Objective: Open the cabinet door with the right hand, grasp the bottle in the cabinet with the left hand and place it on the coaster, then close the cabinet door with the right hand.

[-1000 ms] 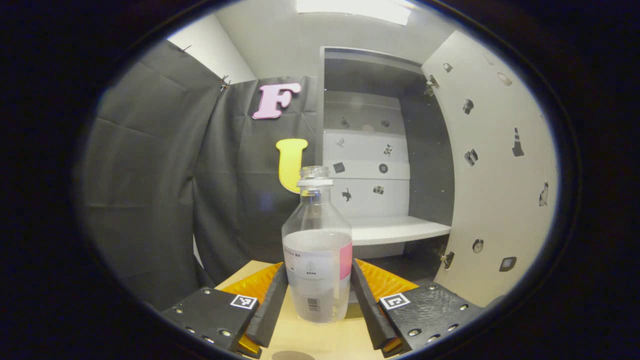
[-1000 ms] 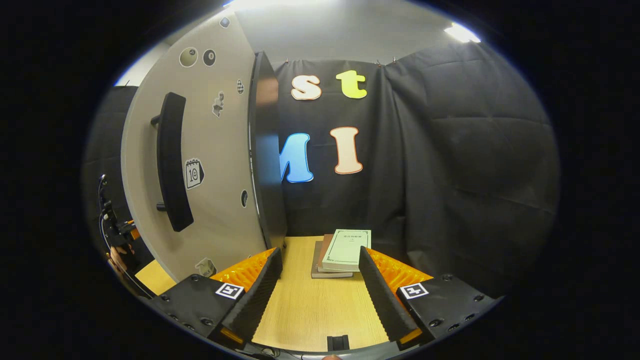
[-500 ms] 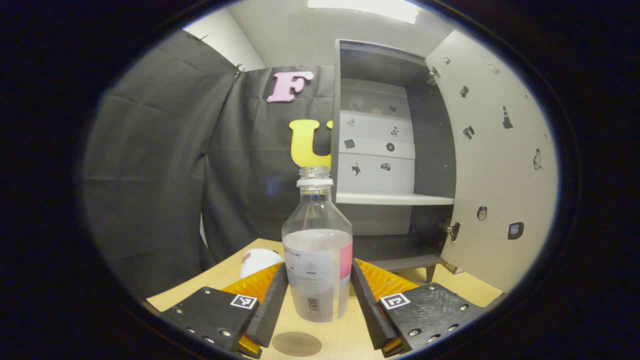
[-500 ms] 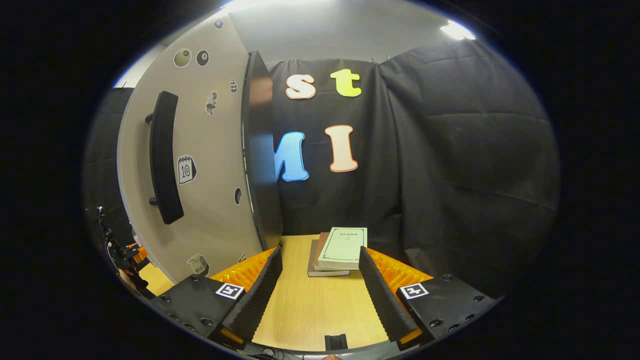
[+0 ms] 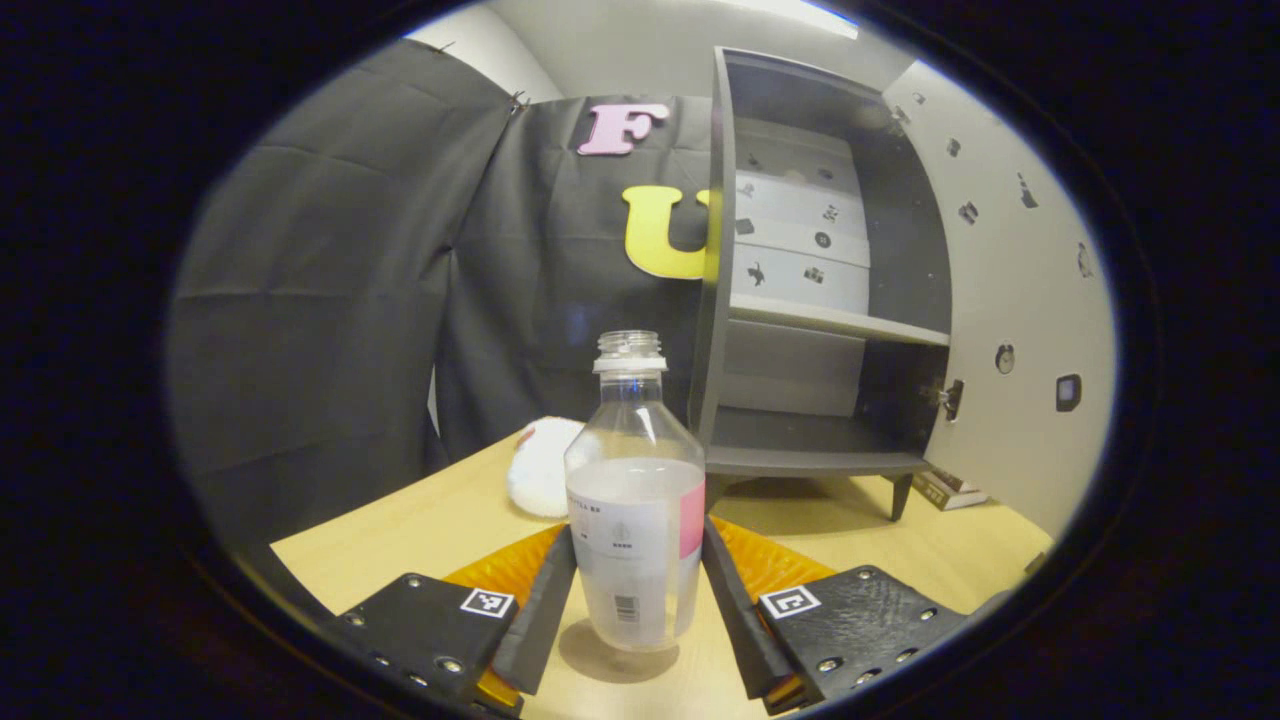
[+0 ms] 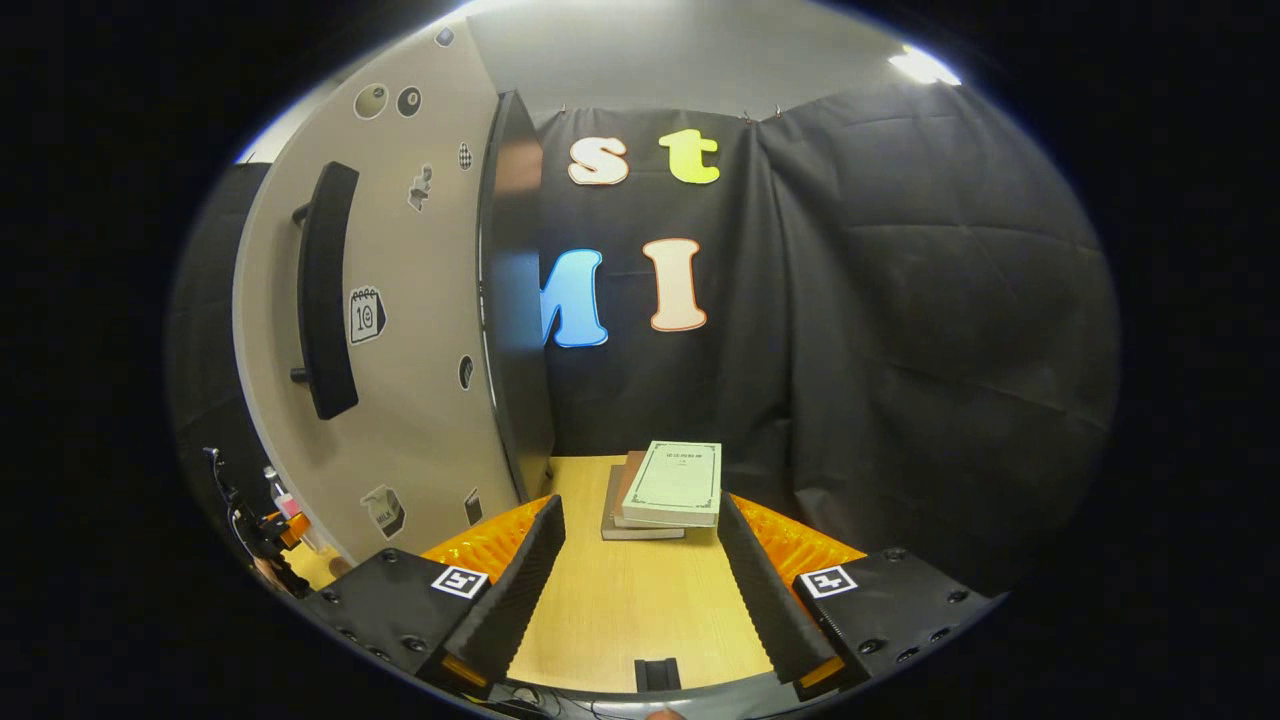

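Observation:
A clear bottle (image 5: 635, 520), uncapped, half full, with a white and pink label, stands upright between the fingers of my left gripper (image 5: 637, 545), which is shut on its lower body. Its base is at or just above a dark round patch (image 5: 600, 667) on the wooden table; I cannot tell whether that is the coaster or a shadow. Behind stands the grey cabinet (image 5: 820, 330) with its door (image 5: 1020, 330) swung open to the right. My right gripper (image 6: 640, 560) is open over bare tabletop, beside the door's outer face (image 6: 420, 330) with its black handle (image 6: 322, 290).
A white round object (image 5: 540, 465) lies on the table (image 5: 420, 530) left of the cabinet. A stack of books (image 6: 665, 485) sits just beyond the right gripper, also seen by the cabinet's foot (image 5: 950, 488). Black cloth walls close in the booth.
The left gripper has come down and back from the cabinet with the bottle, so more tabletop shows and the dark patch now sits under the bottle. The right gripper has barely shifted.

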Available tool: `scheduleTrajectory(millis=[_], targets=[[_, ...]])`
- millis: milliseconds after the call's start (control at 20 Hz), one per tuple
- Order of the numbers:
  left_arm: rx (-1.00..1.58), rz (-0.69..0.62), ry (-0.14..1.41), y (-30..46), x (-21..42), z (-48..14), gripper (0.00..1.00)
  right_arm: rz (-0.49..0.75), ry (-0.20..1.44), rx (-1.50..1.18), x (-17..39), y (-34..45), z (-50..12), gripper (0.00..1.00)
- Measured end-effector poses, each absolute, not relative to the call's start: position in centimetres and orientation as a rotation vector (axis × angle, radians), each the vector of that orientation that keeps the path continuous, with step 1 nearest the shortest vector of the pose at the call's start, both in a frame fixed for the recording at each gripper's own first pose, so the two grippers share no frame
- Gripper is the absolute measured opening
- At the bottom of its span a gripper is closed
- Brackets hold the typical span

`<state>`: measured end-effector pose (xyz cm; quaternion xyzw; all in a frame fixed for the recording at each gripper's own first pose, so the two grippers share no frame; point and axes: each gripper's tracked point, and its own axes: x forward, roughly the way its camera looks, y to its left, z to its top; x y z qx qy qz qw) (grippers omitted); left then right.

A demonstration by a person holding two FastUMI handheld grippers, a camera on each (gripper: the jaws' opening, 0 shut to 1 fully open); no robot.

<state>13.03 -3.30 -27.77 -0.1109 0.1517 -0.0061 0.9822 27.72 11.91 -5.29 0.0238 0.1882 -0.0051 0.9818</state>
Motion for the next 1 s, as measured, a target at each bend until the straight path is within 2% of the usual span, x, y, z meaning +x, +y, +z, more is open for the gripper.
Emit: scheduleTrajectory(millis=[450,750,800,900,1000], targets=[[-0.218,0.012,0.38,-3.9,13.9,-34.0,0.75,-0.021,0.407,0.015,27.4,12.1,-5.9,0.97],[-0.163,0.027,0.366,-4.3,13.4,-34.1,0.72,0.006,0.422,-0.008,28.2,12.8,-6.5,0.98],[-0.159,0.026,0.375,-4.5,13.4,-34.2,0.75,0.009,0.422,-0.01,28.3,12.7,-6.4,0.98],[-0.149,0.03,0.381,-4.6,13.4,-34.1,0.72,0.017,0.423,0.0,28.5,12.8,-6.6,0.98],[-0.141,0.037,0.39,-4.6,13.1,-34.1,0.76,0.018,0.424,0.009,28.7,12.7,-6.6,0.98]])
